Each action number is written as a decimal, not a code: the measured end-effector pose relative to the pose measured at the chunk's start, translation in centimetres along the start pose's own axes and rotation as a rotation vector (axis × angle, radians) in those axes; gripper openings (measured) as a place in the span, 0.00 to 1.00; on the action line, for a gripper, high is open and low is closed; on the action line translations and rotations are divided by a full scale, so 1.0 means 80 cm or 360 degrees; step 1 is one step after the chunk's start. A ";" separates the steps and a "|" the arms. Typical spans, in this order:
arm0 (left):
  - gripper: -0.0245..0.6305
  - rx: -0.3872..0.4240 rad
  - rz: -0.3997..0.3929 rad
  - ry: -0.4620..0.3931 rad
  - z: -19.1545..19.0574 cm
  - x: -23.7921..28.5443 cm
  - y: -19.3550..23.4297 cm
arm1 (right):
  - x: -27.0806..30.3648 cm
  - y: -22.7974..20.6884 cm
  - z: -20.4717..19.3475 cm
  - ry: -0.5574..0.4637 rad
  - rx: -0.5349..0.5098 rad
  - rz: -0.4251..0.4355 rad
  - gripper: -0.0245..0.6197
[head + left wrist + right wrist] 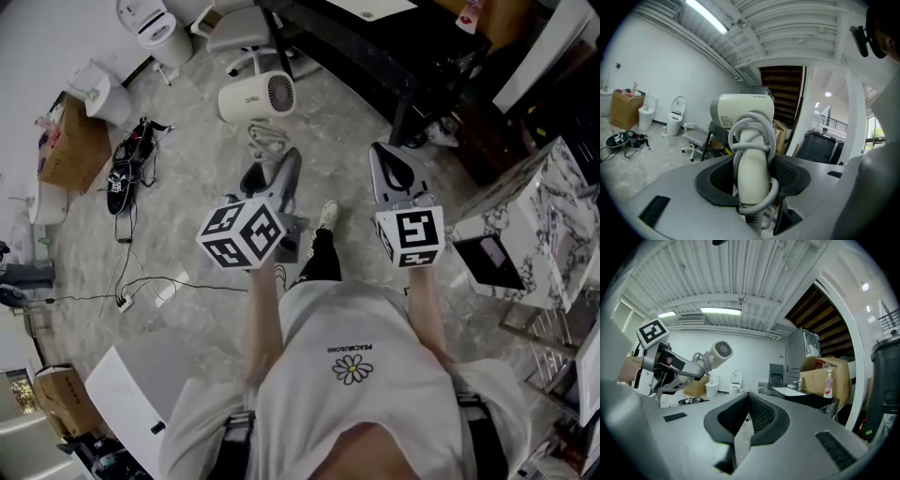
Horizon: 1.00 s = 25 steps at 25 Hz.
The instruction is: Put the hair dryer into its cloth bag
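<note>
A cream hair dryer (255, 97) with its grey cord wound round the handle is held up over the floor, and my left gripper (277, 173) is shut on its handle. In the left gripper view the handle (752, 159) stands upright between the dark pads (717, 180), with the dryer's barrel above. My right gripper (389, 167) hovers to the right of it, shut, with nothing between its pads (761, 416). The right gripper view shows the left gripper (661, 364) and the dryer (717, 352) at its left. I see no cloth bag in any view.
A black table (375, 37) lies ahead and a marble-topped table (548, 202) with a dark tablet (487, 262) stands at the right. An office chair (248, 33), a cardboard box (70, 145), shoes (122, 178) and floor cables (131, 281) sit at the left.
</note>
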<state>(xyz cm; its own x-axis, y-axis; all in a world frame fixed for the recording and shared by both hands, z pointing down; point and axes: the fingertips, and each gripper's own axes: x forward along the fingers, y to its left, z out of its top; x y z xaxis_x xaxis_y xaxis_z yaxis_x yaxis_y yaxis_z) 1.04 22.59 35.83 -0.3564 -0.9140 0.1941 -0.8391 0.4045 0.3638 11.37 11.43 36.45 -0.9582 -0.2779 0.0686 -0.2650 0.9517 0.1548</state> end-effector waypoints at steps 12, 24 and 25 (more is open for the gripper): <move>0.38 0.0039 -0.0141 0.0023 0.085 0.188 0.083 | 0.202 -0.062 0.011 0.0084 -0.0016 -0.0017 0.06; 0.38 0.0220 -0.0421 0.0075 0.178 0.381 0.129 | 0.376 -0.141 0.020 0.0149 -0.0014 -0.0184 0.06; 0.38 0.0213 -0.0440 0.0092 0.178 0.391 0.129 | 0.381 -0.147 0.019 0.0163 -0.0032 -0.0199 0.06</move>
<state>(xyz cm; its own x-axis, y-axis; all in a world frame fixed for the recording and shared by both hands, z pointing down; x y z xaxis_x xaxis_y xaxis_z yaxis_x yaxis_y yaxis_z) -24.66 -2.32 32.69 -0.0867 -0.9837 0.1573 -0.9489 0.1296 0.2876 -14.89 -8.00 35.19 -0.9014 -0.4071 0.1472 -0.3786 0.9063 0.1880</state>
